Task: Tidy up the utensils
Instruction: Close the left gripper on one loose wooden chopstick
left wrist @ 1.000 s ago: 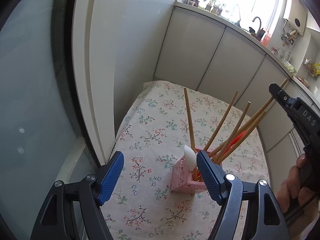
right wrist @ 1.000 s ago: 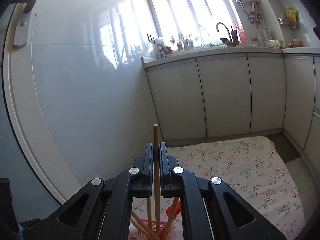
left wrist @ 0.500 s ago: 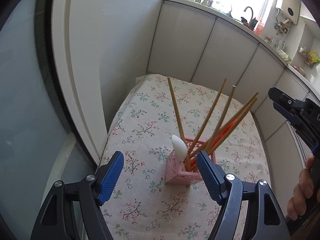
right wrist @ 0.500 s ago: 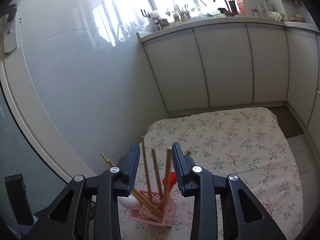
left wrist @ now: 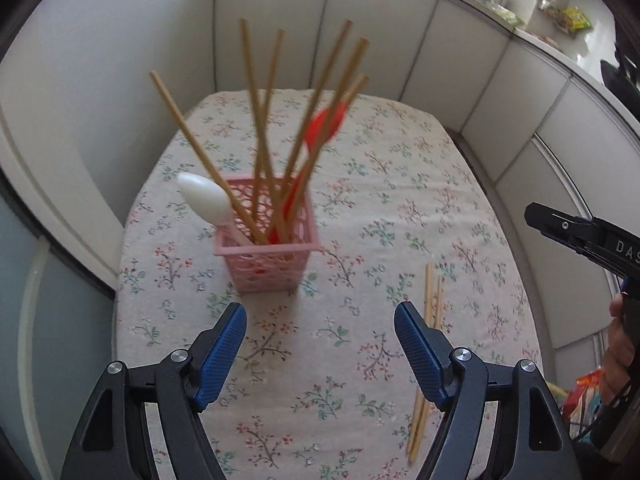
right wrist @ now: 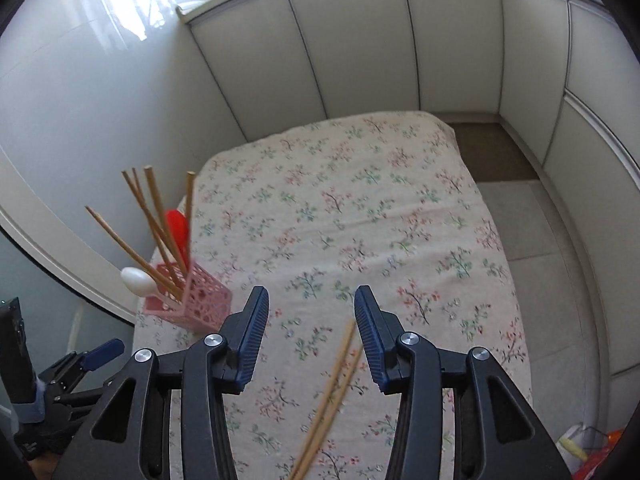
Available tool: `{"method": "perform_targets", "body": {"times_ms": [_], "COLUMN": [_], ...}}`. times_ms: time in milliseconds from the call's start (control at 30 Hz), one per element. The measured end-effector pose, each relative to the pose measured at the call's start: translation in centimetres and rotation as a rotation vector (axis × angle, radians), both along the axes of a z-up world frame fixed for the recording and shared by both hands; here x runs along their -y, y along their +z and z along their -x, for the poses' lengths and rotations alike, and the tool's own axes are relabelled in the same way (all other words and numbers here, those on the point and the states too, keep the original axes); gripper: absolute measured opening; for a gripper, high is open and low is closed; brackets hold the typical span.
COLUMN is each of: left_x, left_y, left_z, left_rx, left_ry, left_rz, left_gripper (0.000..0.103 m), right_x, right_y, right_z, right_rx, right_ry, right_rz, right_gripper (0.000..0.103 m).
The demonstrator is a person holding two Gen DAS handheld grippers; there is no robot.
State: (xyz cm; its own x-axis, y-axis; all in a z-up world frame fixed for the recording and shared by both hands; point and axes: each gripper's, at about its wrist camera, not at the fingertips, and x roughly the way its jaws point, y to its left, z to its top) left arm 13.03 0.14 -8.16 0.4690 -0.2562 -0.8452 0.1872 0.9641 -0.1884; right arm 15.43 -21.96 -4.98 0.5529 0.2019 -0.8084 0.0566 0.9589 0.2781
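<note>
Right gripper (right wrist: pixel 311 322) has let go of its chopstick and pulled back, jaws spread over two loose chopsticks (right wrist: pixel 330 392); left gripper (left wrist: pixel 320 350) gapes empty near the pink basket (left wrist: pixel 269 254).

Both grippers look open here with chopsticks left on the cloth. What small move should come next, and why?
Probably lower the right gripper onto the loose chopsticks and close. They lie flat on the cloth, partly between its open fingers, while the basket already holds the others. The left gripper is open too, but they lie past its right finger.
</note>
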Motion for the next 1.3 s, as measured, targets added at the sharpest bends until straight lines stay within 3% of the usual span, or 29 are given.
{"method": "perform_targets", "body": {"times_ms": [167,333,433,733,1033,1300], "left_x": [3.9,7.0,8.9,13.6,16.7,17.3], "left_y": [-2.7,-5.4,-6.8,-9.5,-11.7,-11.7], "left_z": [-0.3,-1.7,-2.7,-5.5,-7.6,-7.5], "left_rx": [-0.103,-0.179,-0.209,-0.213,-0.207,-0.164], "left_ry": [-0.088,-0.109,-0.125,-0.163,-0.155,-0.176], "left_rz": [0.012,0.016,0.013,-0.006,-0.073,-0.161], "left_gripper": [0.077,0.075,0.064,0.025,0.011,0.007], "right_x": [2.7,5.0,6.1,8.0,8.7,8.9], "right_y": [-3.6,-6.1,-7.0,-8.9,-9.6,-9.7], "right_z": [0.4,0.4,0.4,0.3,0.1,0.1], "right_rx": [-0.186,-0.300,-0.344,-0.404,-0.422,-0.426], "right_ry": [-0.044,-0.082,-0.102,-0.133,-0.125,-0.133], "right_rz": [-0.033,-0.047,-0.063,-0.083,-0.093,-0.104], "right_gripper": [0.047,0.047,0.047,0.048,0.048,0.048]}}
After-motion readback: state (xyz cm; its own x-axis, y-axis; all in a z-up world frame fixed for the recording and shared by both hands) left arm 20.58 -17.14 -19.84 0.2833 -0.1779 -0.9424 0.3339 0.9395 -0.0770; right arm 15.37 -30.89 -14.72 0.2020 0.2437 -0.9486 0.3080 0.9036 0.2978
